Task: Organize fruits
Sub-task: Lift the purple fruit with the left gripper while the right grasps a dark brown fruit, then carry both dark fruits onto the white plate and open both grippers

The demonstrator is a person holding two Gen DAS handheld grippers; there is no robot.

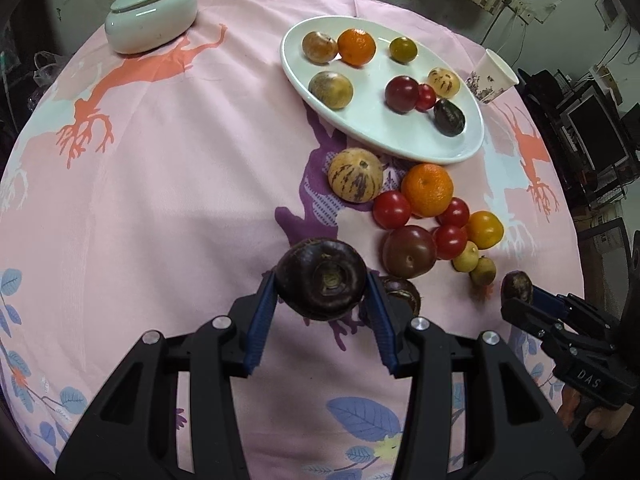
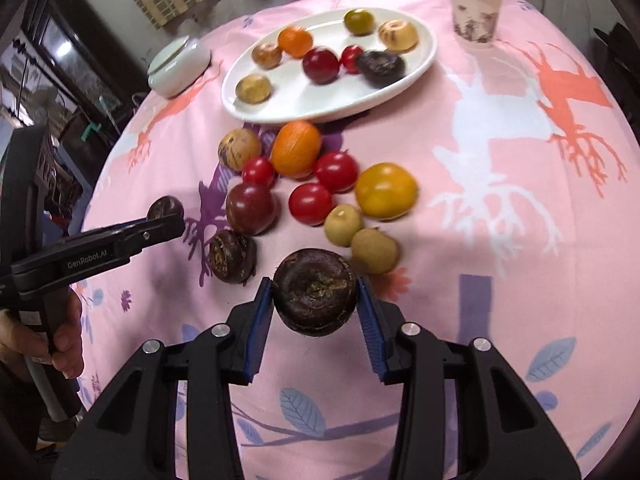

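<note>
My left gripper [image 1: 322,280] is shut on a dark purple-brown round fruit [image 1: 321,278] and holds it above the pink tablecloth. My right gripper [image 2: 315,286] is shut on a similar dark fruit [image 2: 315,296]. The right gripper also shows in the left wrist view [image 1: 520,290], the left one in the right wrist view [image 2: 166,216]. A white oval plate [image 1: 400,136] holds several fruits. Loose fruits lie in front of it: an orange [image 1: 427,189], a striped melon-like fruit [image 1: 355,175], red tomatoes [image 1: 392,209], a yellow tomato [image 2: 386,190] and a third dark fruit [image 2: 233,256].
A white lidded ceramic dish [image 1: 151,14] stands at the far left of the round table. A paper cup [image 2: 474,10] stands to the right of the plate. Dark furniture and monitors stand beyond the table's right edge.
</note>
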